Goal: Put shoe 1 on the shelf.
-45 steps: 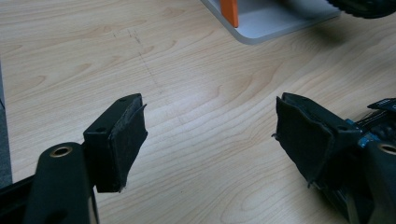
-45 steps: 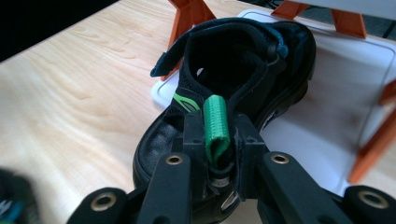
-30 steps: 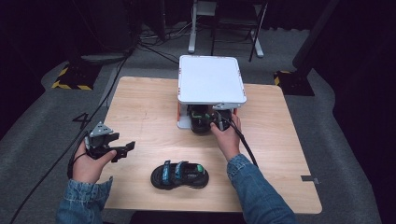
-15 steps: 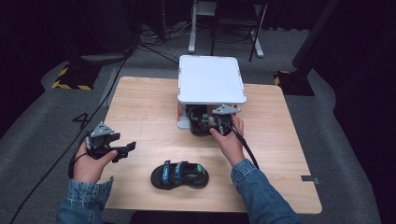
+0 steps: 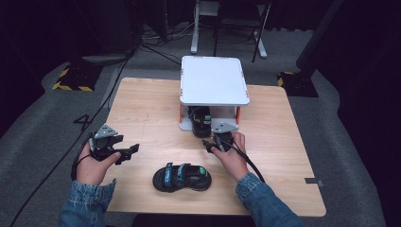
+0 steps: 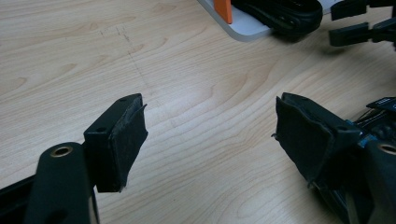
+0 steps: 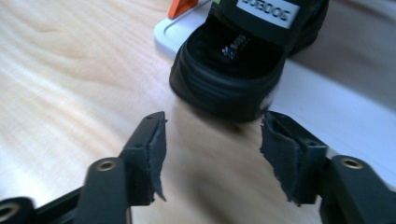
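Sandals are the work here: one sandal sits under the white shelf, its heel sticking out over the base plate, and the other sandal lies on the table near the person. The right gripper has just been closing a little from wide; its jaws stand apart just in front of the heel, with nothing between them. The left gripper hovers open and empty. Such a sandal is probably light, with a soft, bendable rubber sole, not slippery. The thick heel rim seems the best place for a grip.
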The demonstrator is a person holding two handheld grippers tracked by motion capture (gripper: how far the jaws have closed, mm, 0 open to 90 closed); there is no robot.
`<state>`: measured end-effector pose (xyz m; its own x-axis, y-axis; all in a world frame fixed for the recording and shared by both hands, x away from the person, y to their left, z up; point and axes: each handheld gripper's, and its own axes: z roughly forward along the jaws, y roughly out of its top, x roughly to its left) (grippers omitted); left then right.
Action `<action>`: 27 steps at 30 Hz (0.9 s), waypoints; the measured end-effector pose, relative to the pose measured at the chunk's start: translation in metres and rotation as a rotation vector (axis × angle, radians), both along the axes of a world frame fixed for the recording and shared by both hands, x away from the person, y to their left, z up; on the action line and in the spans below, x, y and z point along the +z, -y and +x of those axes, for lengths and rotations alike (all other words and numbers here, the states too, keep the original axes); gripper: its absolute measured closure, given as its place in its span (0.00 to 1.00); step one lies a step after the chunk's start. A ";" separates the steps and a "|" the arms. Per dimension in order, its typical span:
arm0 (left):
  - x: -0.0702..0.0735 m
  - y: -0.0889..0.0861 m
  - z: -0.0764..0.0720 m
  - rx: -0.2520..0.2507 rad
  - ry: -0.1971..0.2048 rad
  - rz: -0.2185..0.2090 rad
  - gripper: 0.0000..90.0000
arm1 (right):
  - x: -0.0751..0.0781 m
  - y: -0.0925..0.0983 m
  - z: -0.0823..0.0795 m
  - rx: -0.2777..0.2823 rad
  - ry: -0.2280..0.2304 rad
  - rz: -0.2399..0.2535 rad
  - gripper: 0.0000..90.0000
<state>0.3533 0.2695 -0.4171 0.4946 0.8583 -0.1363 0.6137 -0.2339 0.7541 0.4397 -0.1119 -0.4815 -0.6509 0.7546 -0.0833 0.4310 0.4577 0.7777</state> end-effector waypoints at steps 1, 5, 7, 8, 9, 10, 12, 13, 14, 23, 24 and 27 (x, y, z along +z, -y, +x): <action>0.000 0.000 0.000 0.002 -0.002 0.000 0.27 | -0.003 -0.003 0.002 -0.007 0.009 -0.011 0.46; -0.002 -0.003 0.000 0.004 -0.002 0.000 0.28 | -0.009 -0.008 0.013 -0.044 0.027 -0.010 0.46; -0.002 -0.004 0.000 0.008 -0.001 -0.003 0.28 | -0.011 -0.010 0.019 -0.054 0.016 0.021 0.46; -0.002 -0.004 0.000 0.008 -0.001 -0.003 0.28 | -0.012 -0.010 0.022 -0.057 0.020 0.025 0.46; -0.002 -0.005 0.000 0.008 -0.002 -0.004 0.28 | -0.013 -0.011 0.025 -0.061 0.022 0.029 0.46; -0.002 -0.005 0.000 0.008 -0.001 -0.004 0.28 | -0.014 -0.013 0.028 -0.065 0.022 0.032 0.47; -0.002 -0.005 0.000 0.008 -0.001 -0.004 0.27 | -0.015 -0.016 0.037 -0.075 0.019 0.037 0.47; -0.002 -0.004 0.000 0.008 -0.004 -0.008 0.28 | -0.015 -0.017 0.042 -0.080 0.015 0.037 0.47; -0.002 -0.004 0.000 0.008 -0.004 -0.008 0.28 | -0.015 -0.017 0.042 -0.080 0.015 0.037 0.47; -0.007 -0.009 0.002 0.018 -0.013 -0.013 0.28 | -0.016 -0.028 0.076 -0.104 0.010 0.062 0.45; -0.007 -0.009 0.002 0.018 -0.013 -0.013 0.28 | -0.015 -0.028 0.078 -0.102 0.017 0.060 0.45; -0.007 -0.010 0.002 0.020 -0.014 -0.018 0.28 | -0.016 -0.027 0.077 -0.106 0.018 0.060 0.47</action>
<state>0.3556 0.2792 -0.4241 0.4757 0.8652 -0.1583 0.6286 -0.2085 0.7493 0.5171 -0.0845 -0.4971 -0.5657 0.8233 -0.0468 0.4603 0.3623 0.8105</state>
